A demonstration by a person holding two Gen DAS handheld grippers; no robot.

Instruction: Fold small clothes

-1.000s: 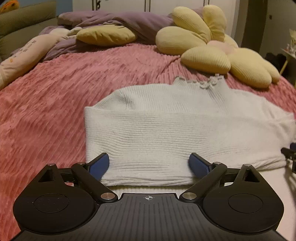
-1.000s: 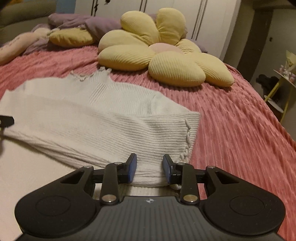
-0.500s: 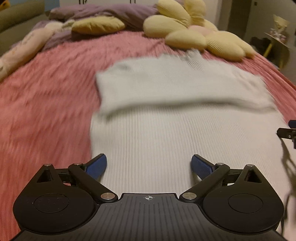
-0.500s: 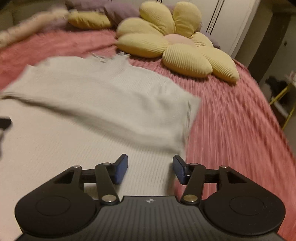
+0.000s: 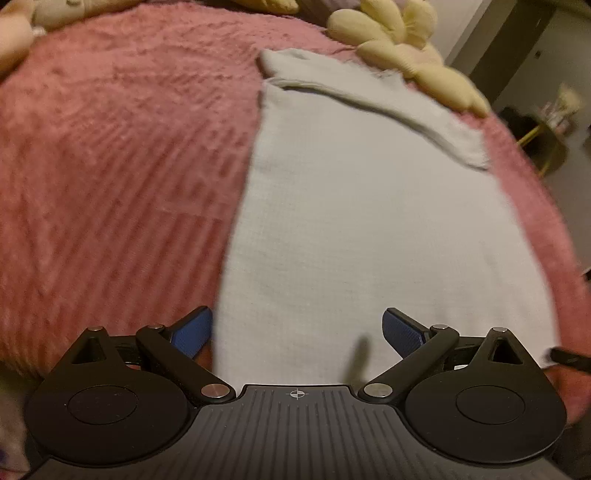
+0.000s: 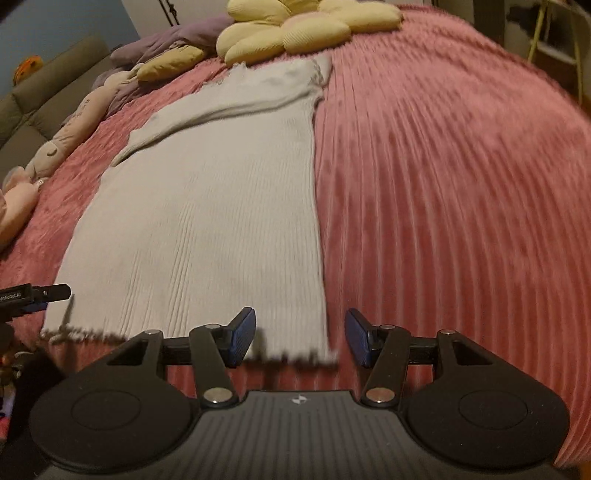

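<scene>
Our left gripper's (image 5: pixel 297 330) jaws stand wide apart with nothing pinched between them; its blue pads (image 5: pixel 192 332) hover over the near end of a pale ribbed sweater (image 5: pixel 369 206). Through the left wrist camera we see the sweater lying lengthwise on a pink ribbed bedspread (image 5: pixel 110 166), its sleeves folded across the chest at the far end. A yellow flower cushion (image 5: pixel 399 33) sits just beyond the collar (the picture is blurred, so fine detail is lost). At the right edge a black tip of our right gripper (image 5: pixel 567 357) shows.

Our right gripper's (image 6: pixel 299 336) jaws are about half open and have just been opening; they hold nothing. Through the right wrist camera the sweater's (image 6: pixel 207 221) frilled hem lies just ahead of the pads (image 6: pixel 242 338), its near right corner between them, untouched. The sweater stretches away toward the cushion (image 6: pixel 295 33), with bedspread (image 6: pixel 443 184) on both sides. A purple blanket (image 6: pixel 177 40) and a pink plush toy (image 6: pixel 62 136) lie at the far left. Our left gripper (image 6: pixel 35 295) shows at the left edge.
</scene>
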